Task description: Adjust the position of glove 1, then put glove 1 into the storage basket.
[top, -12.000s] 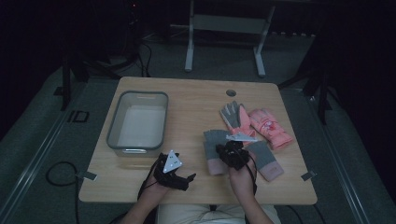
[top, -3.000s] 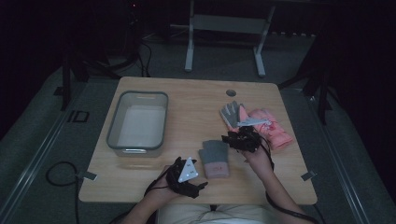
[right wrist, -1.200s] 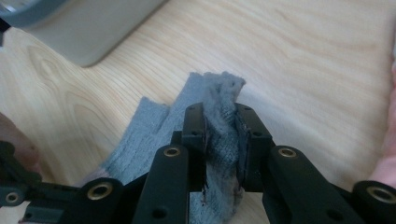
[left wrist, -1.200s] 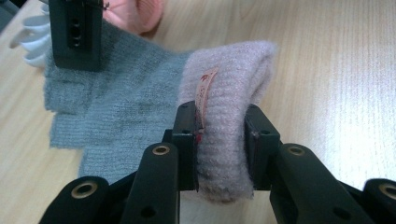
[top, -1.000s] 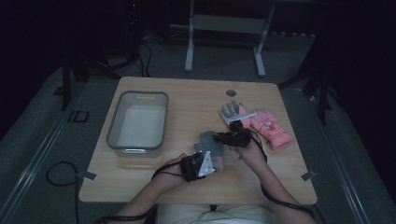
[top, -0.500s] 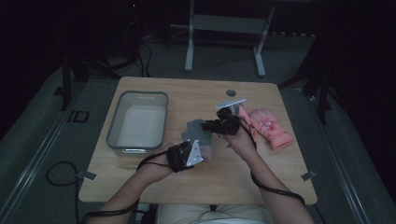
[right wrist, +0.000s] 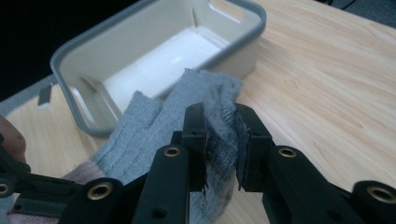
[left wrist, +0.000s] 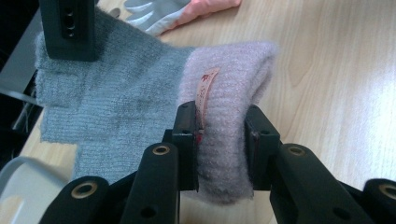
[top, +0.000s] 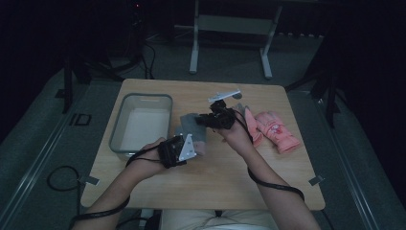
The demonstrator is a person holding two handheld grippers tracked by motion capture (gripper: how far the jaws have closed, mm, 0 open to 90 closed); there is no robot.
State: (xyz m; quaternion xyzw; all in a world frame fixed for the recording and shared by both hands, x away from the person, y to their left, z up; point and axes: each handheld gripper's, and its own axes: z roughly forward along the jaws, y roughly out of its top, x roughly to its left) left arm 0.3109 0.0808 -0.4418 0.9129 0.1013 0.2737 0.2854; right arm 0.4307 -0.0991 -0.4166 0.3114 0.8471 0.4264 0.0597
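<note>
- The grey knitted glove [top: 192, 128] hangs stretched between the two tools, lifted just above the counter [top: 215, 182], immediately right of the grey plastic bin [top: 140, 127].
- The left hand-held gripper [left wrist: 219, 135] pinches the glove's pinkish cuff [left wrist: 229, 84] at the near end; its pads are pressed into the wool beside a small label [left wrist: 204, 91].
- The right hand-held gripper [right wrist: 220, 135] is pinched on the grey finger end of the same glove, at the far end.
- The glove's long axis therefore runs from near-left to far-right, cuff towards the person, fingers away.
- The bin lies to the left of the glove, its open mouth upward and its white floor bare; the left hand [top: 152, 154] is the nearer one to it. A carry into the bin would probably mean swinging both ends leftward over the rim together.
- Two more gloves stay on the far right of the counter: a pink one [top: 277, 132] and a pale grey one [left wrist: 156, 11] partly beneath it.
- The counter is light wood; the room around is dark, with a grey floor, cables and a metal stand [top: 230, 28] beyond.
</note>
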